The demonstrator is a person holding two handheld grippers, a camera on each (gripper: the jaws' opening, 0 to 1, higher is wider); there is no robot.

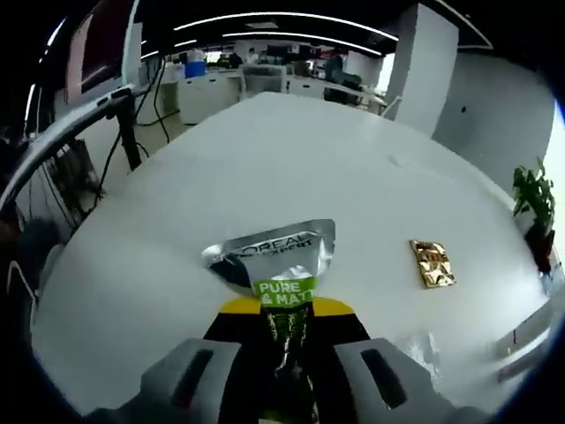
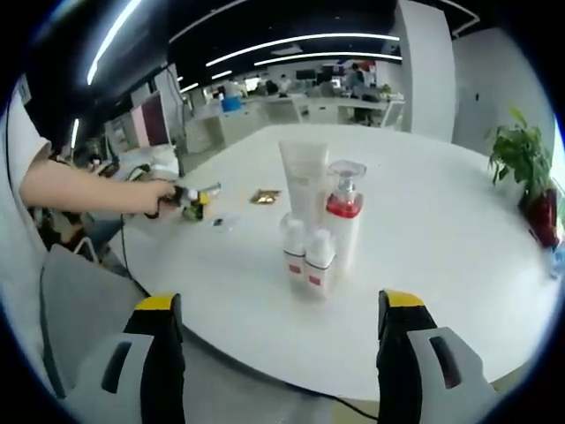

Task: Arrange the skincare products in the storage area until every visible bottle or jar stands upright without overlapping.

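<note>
A silver L'Oreal tube [image 1: 274, 252] with a green "Pure & Matte" label sticks out forward over the white table [image 1: 291, 150], and my left gripper [image 1: 287, 311] is shut on its lower end. In the right gripper view a tall white tube [image 2: 303, 181], a clear pump bottle with a red band [image 2: 344, 212] and two small white bottles [image 2: 307, 256] stand upright in a tight group mid-table. My right gripper [image 2: 281, 303] hovers open in front of them, off the table's near edge. The left gripper [image 2: 190, 205] also appears far left, held by a person's hand.
A flat gold packet [image 1: 433, 263] lies on the table right of the tube, also seen as the gold packet [image 2: 263, 196] behind the bottles. A potted plant [image 2: 521, 159] stands beyond the table's right side. Office desks fill the background.
</note>
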